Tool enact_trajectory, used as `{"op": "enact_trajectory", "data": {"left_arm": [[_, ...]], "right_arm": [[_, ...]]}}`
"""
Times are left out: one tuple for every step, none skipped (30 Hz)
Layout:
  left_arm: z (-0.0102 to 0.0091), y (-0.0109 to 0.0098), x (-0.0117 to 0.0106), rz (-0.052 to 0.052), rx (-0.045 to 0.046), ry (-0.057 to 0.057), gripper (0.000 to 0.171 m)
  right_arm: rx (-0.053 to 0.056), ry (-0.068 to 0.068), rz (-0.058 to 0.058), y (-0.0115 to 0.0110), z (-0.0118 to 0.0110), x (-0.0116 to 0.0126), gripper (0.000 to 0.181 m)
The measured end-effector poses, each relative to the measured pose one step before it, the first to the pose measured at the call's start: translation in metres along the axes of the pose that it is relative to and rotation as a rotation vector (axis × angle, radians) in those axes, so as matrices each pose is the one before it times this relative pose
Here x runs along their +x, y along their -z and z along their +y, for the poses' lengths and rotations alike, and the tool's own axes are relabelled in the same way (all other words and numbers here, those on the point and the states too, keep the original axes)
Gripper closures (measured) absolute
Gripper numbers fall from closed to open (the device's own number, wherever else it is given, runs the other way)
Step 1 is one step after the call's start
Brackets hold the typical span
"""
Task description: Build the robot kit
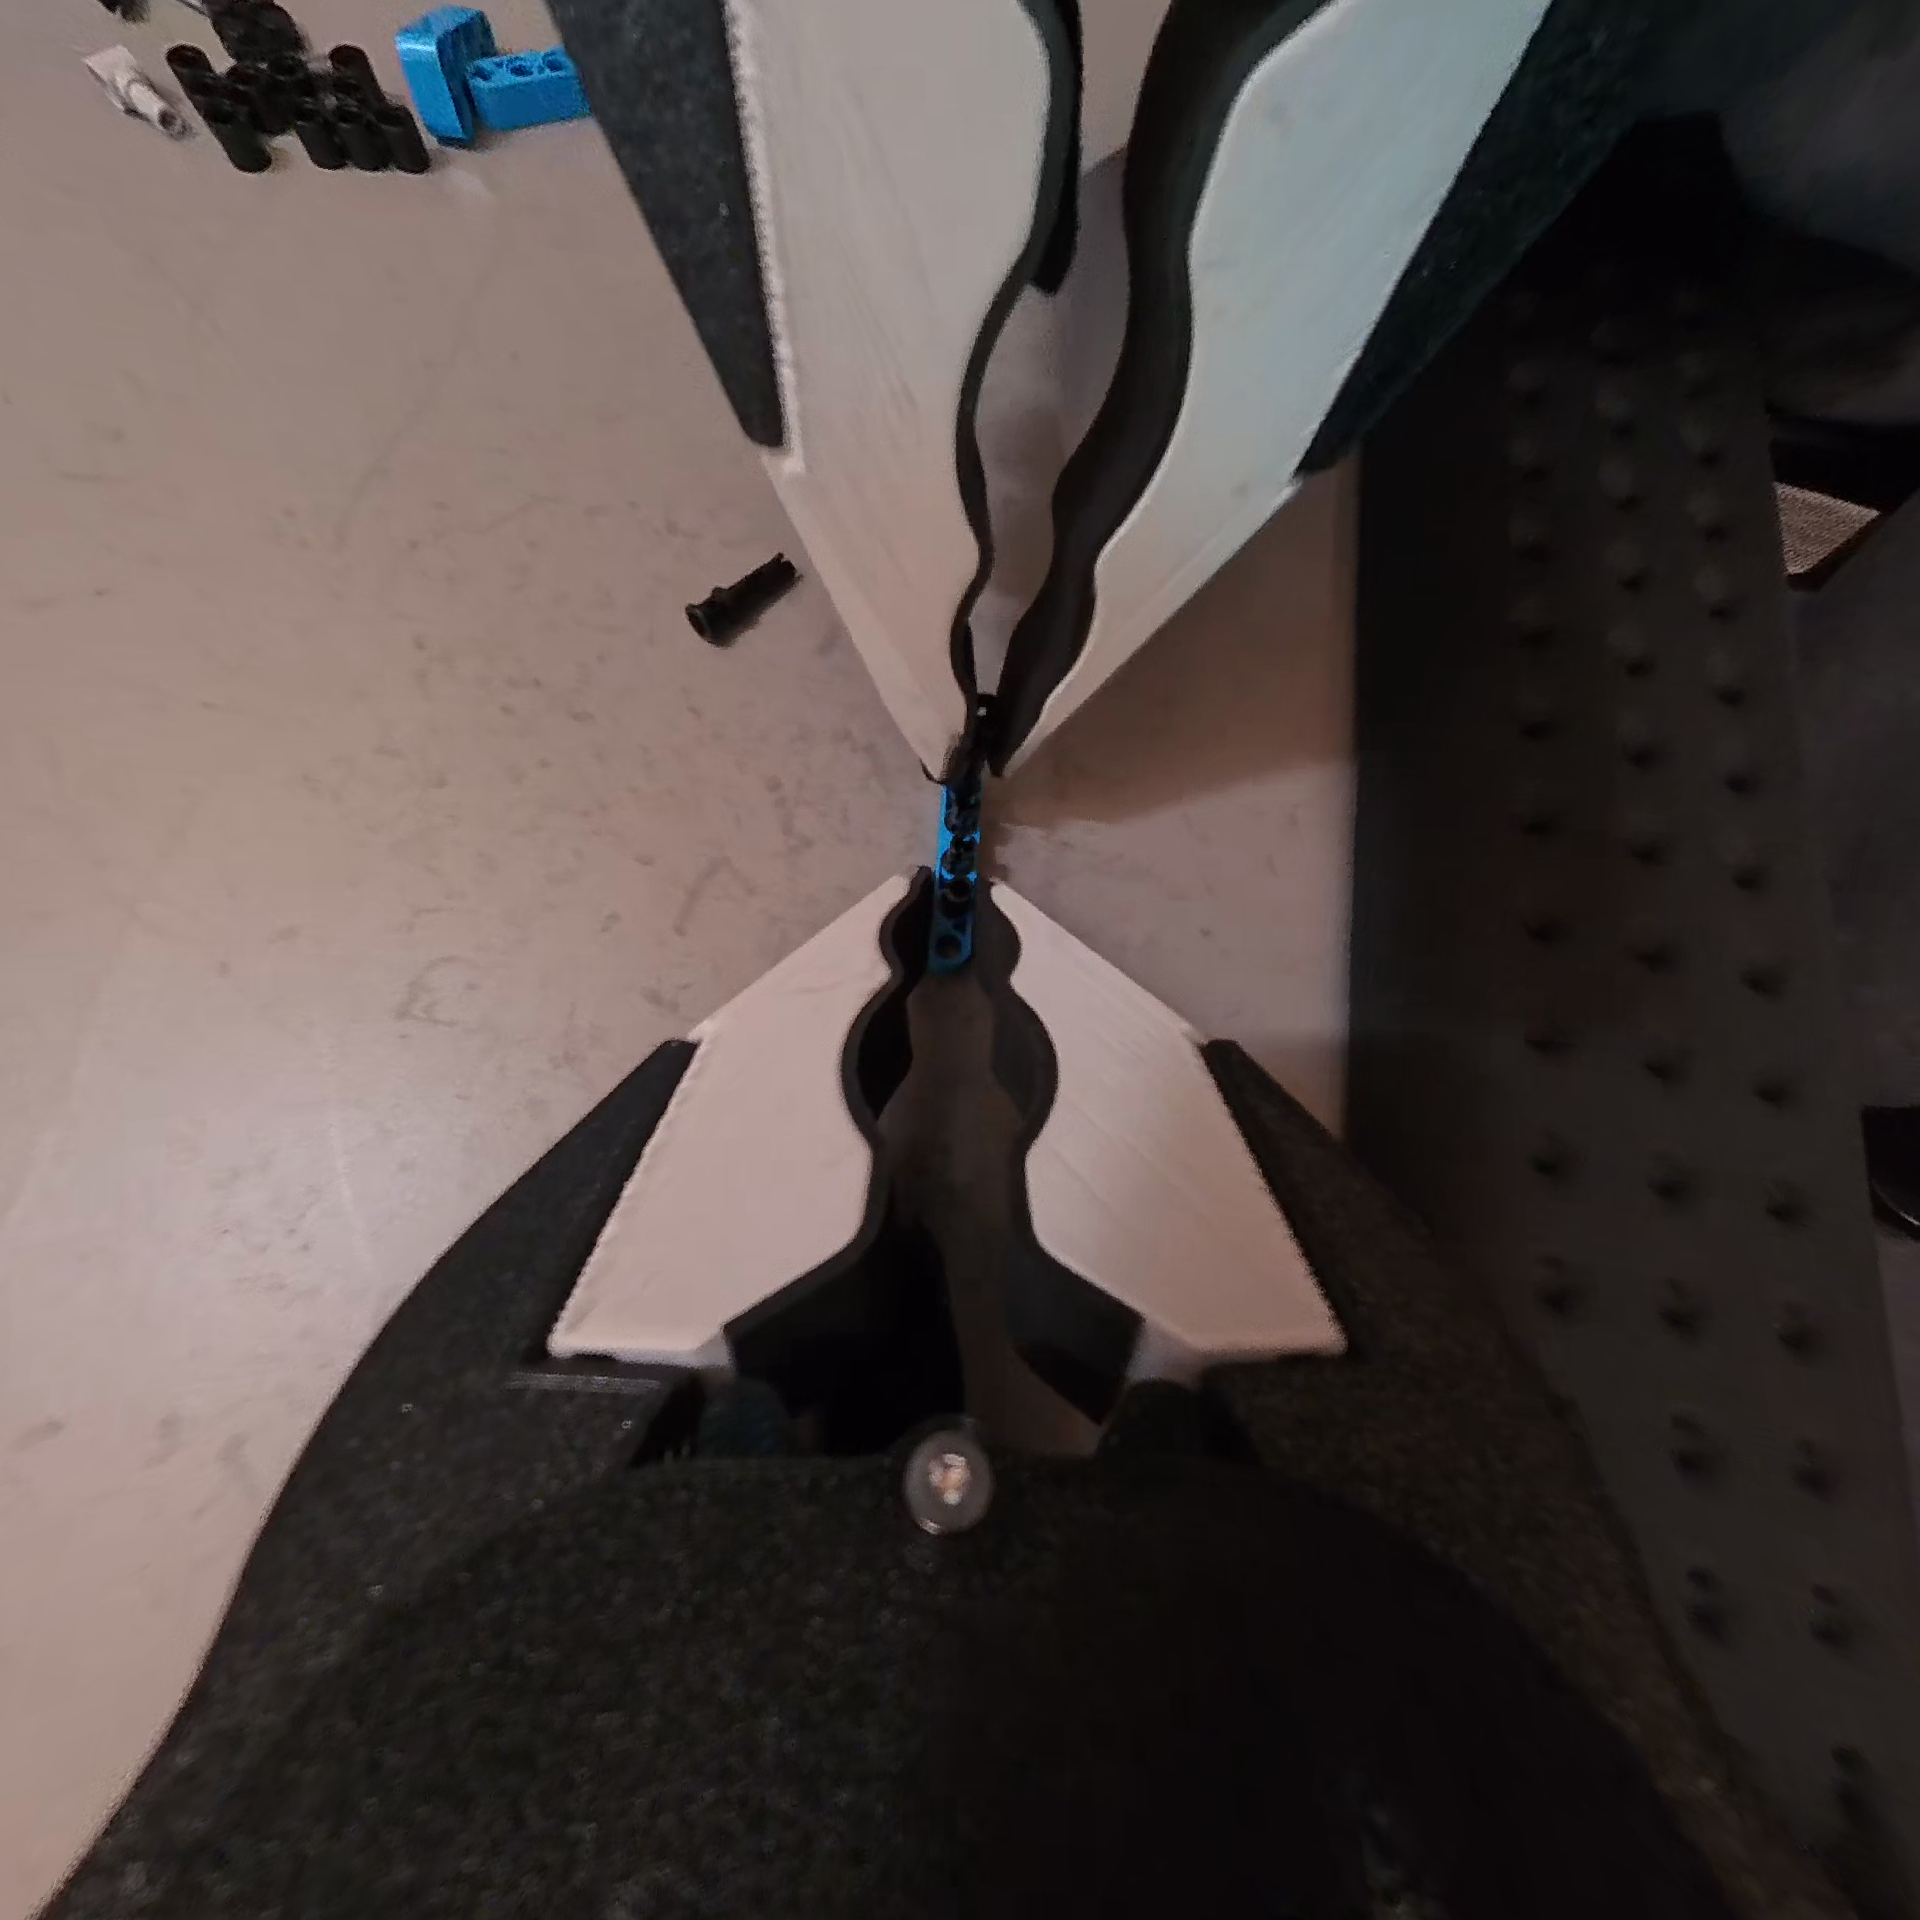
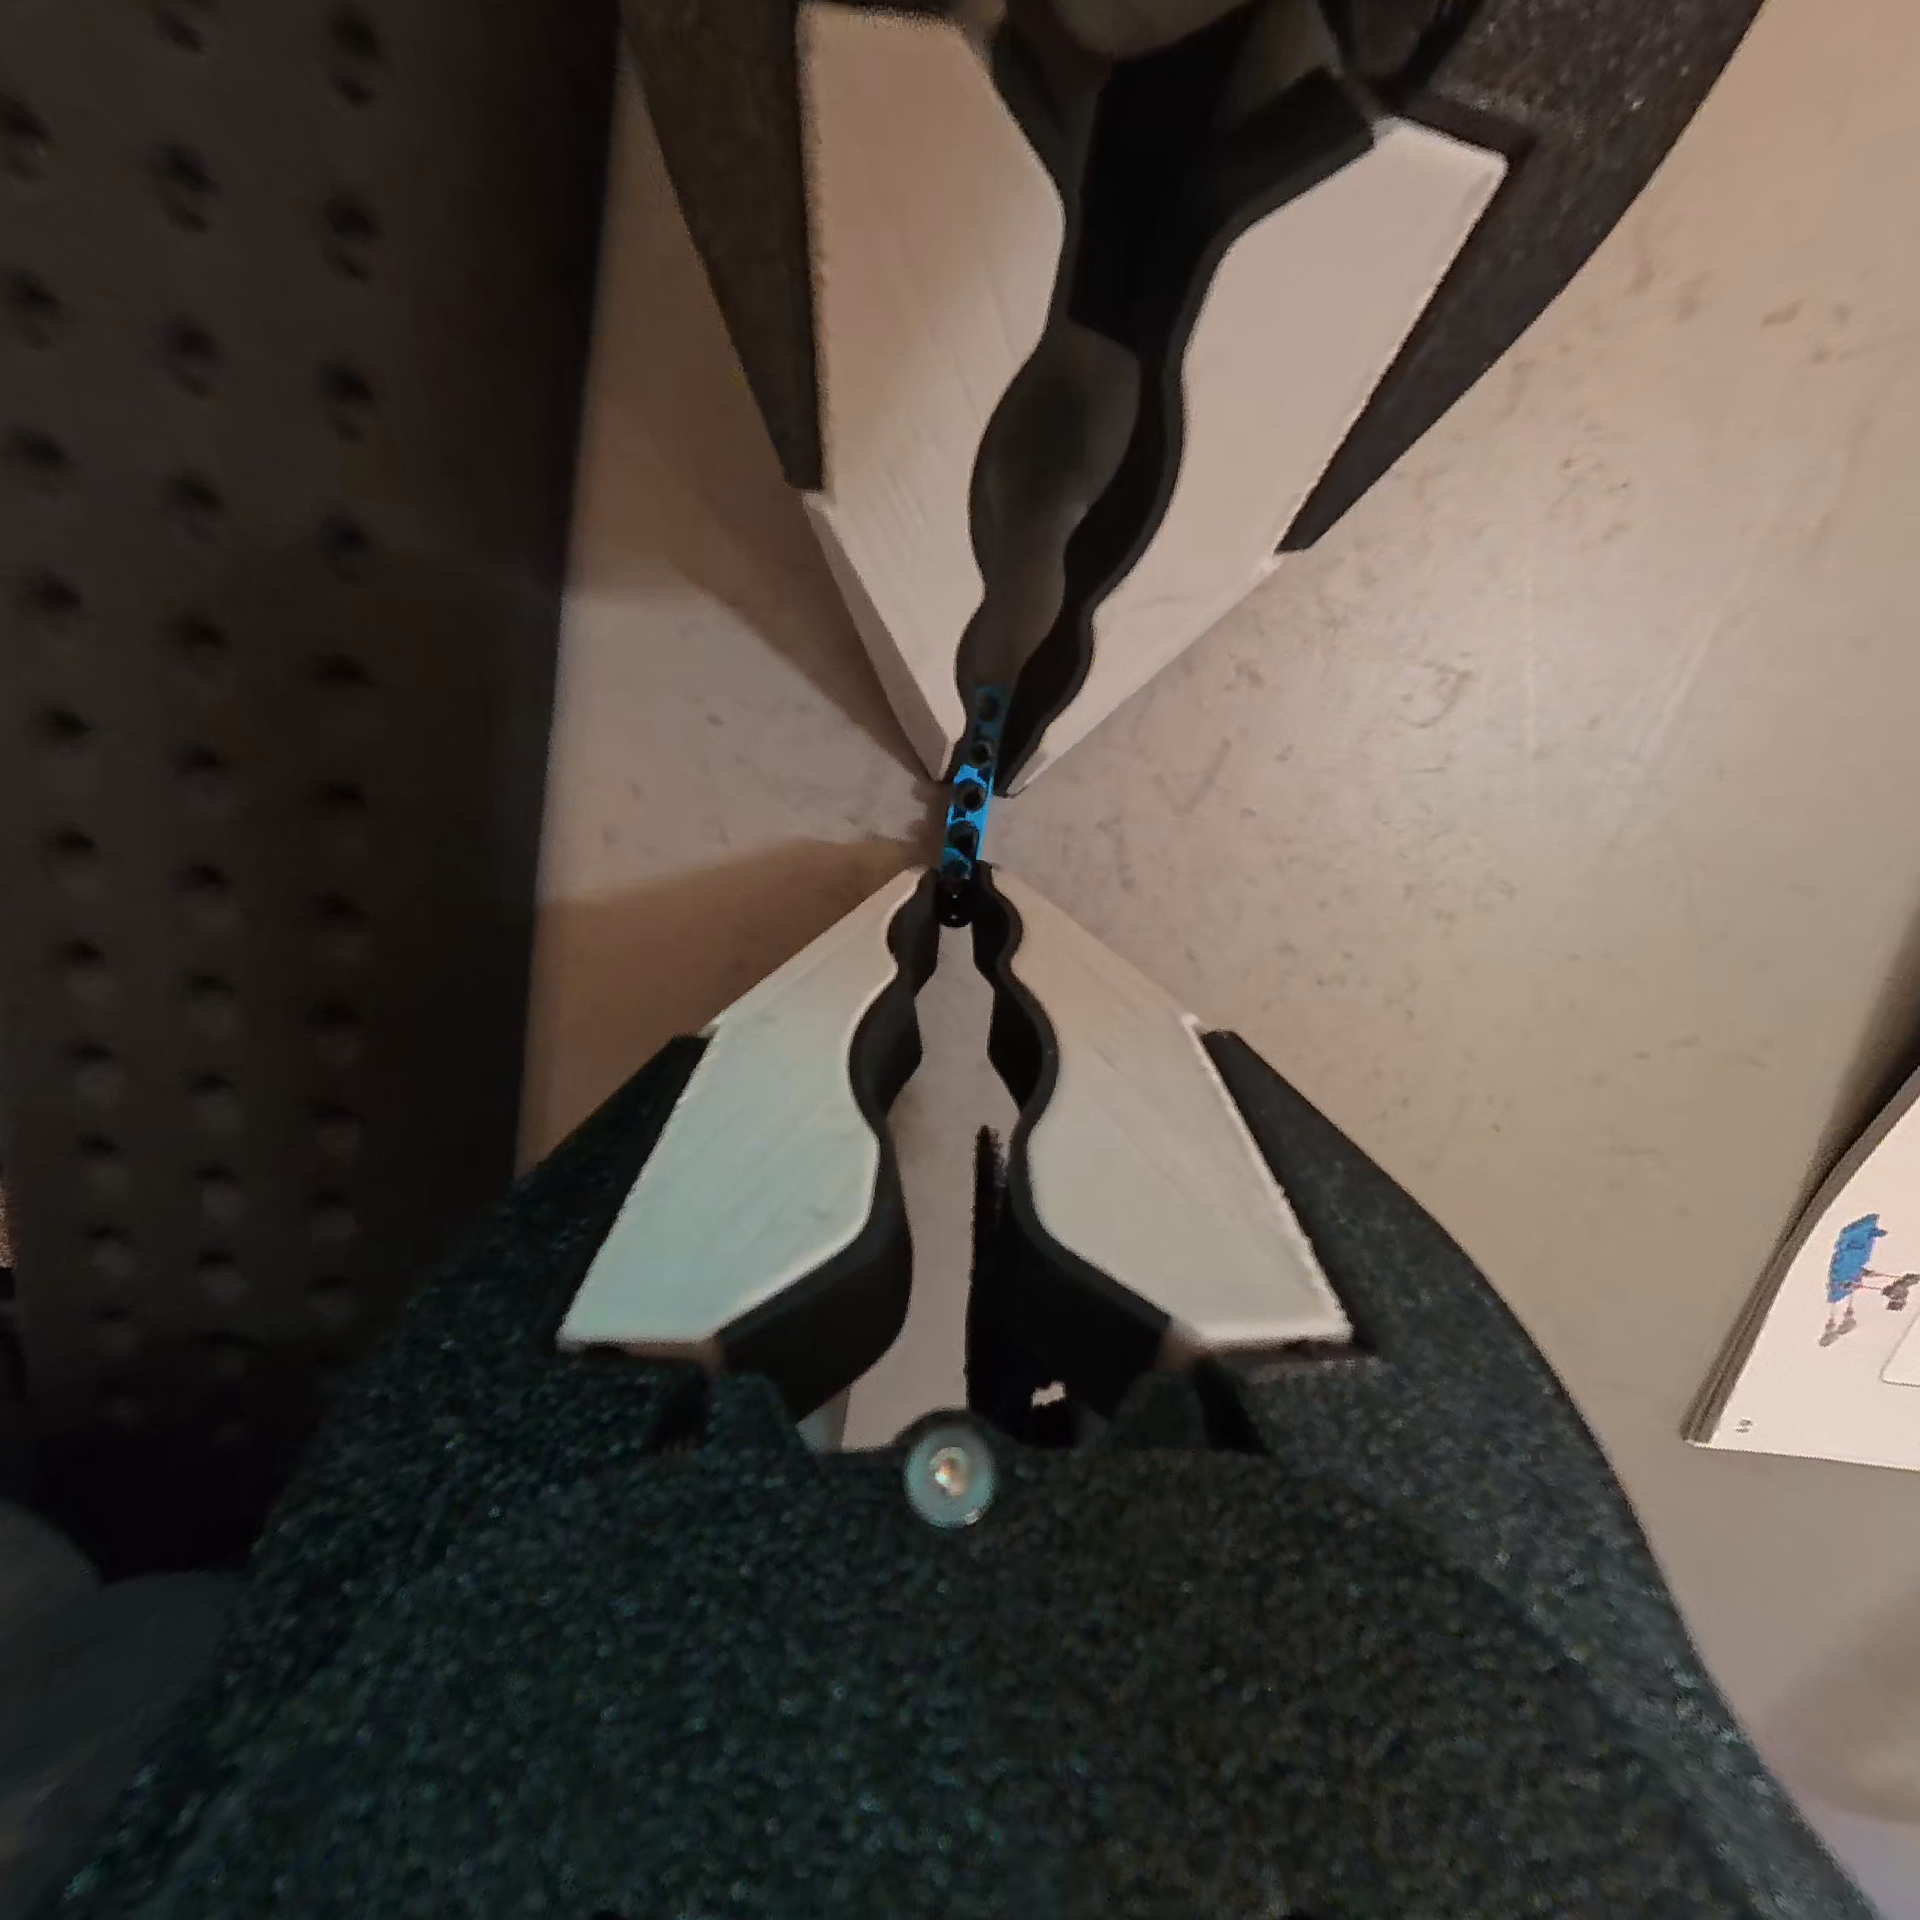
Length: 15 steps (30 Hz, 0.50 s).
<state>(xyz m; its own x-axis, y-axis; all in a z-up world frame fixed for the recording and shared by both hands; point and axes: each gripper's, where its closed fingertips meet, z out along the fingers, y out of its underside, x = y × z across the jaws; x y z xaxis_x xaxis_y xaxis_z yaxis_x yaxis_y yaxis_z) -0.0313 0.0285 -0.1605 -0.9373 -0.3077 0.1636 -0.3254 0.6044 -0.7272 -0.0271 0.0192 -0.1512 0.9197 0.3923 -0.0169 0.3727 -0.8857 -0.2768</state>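
Observation:
In the left wrist view my left gripper (image 1: 957, 902) is shut on the lower end of a thin blue beam with holes (image 1: 954, 883), held above the beige table. My right gripper (image 1: 966, 761) comes in from the top, tip to tip with it, shut on a small black pin (image 1: 975, 727) at the beam's upper end. In the right wrist view my right gripper (image 2: 954, 896) grips the black pin (image 2: 954, 909), which meets the end of the blue beam (image 2: 971, 805). The left gripper (image 2: 982, 764) holds the beam from above. Several beam holes show black pins.
A dark studded baseplate (image 1: 1621, 935) lies beside the grippers and also shows in the right wrist view (image 2: 208, 727). A loose black pin (image 1: 740, 597) lies on the table. A pile of black pins (image 1: 301, 104) and blue bricks (image 1: 499, 88) sit farther off. A booklet (image 2: 1829, 1320) lies at the right. The grippers are tip to tip, or close to it.

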Motion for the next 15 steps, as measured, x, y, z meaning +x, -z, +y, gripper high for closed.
{"op": "enact_trajectory", "data": {"left_arm": [[0.00003,0.00001,0.00008,-0.0029,0.0,-0.0035,0.165],[0.00004,-0.00003,0.00001,-0.0041,-0.00003,-0.0053,0.165],[0.00006,0.00003,0.00009,-0.0032,-0.00001,-0.0042,0.165],[-0.00003,-0.00006,0.00002,-0.0005,-0.00002,-0.0006,0.165],[-0.00003,0.00003,-0.00005,0.0012,-0.00001,0.0014,0.165],[0.0,0.0,0.00007,0.0004,0.0,0.0001,0.165],[0.0,0.00001,0.00001,-0.0023,-0.00007,-0.0044,0.165],[0.0,-0.00003,0.0001,-0.005,-0.00015,-0.01,0.165],[0.00001,0.00003,0.00006,-0.0052,-0.0001,-0.0085,0.165],[-0.00004,-0.00004,0.00001,-0.0037,0.00007,-0.0047,0.165],[0.00002,0.0,0.00009,-0.004,0.00006,-0.0056,0.165],[-0.00002,-0.00006,0.0,-0.0044,0.00003,-0.0079,0.165],[-0.00006,0.00004,0.00007,-0.004,-0.00007,-0.0093,0.165],[-0.00004,-0.00005,0.00007,-0.0029,-0.00013,-0.0086,0.165],[0.00002,-0.00009,0.00033,-0.0006,-0.00023,-0.0049,0.165]], "right_arm": [[0.01,-0.0003,-0.001,0.0001,0.00063,0.0001,0.176],[0.017,-0.0015,-0.0007,-0.00017,-0.00078,-0.00001,0.176],[0.0101,-0.0083,-0.0029,0.00009,0.00034,-0.00006,0.176],[0.009,-0.0036,-0.0012,-0.00009,-0.0003,0.0001,0.176],[0.0108,0.0016,0.0011,-0.00032,-0.00118,0.00006,0.176],[0.003,0.002,0.0014,-0.00003,-0.00017,0.0,0.176],[0.0014,-0.002,-0.0017,-0.00001,0.00002,0.00019,0.176],[0.0047,-0.0002,-0.003,-0.0001,-0.00034,-0.00006,0.176],[0.0088,-0.0009,-0.0058,0.00007,-0.00003,0.00007,0.176],[0.0098,-0.0066,-0.0062,0.00004,0.0004,0.00014,0.176],[0.0077,-0.0056,-0.0051,0.00018,0.00039,-0.00005,0.176],[0.0062,-0.0092,-0.008,0.0,0.00026,-0.00009,0.176],[-0.0014,-0.0132,-0.0097,0.00019,0.0011,-0.00004,0.176],[-0.0091,-0.0112,-0.0094,0.0002,0.00135,-0.0001,0.176],[-0.0053,-0.0051,-0.013,-0.00001,0.00015,-0.00061,0.176]]}}
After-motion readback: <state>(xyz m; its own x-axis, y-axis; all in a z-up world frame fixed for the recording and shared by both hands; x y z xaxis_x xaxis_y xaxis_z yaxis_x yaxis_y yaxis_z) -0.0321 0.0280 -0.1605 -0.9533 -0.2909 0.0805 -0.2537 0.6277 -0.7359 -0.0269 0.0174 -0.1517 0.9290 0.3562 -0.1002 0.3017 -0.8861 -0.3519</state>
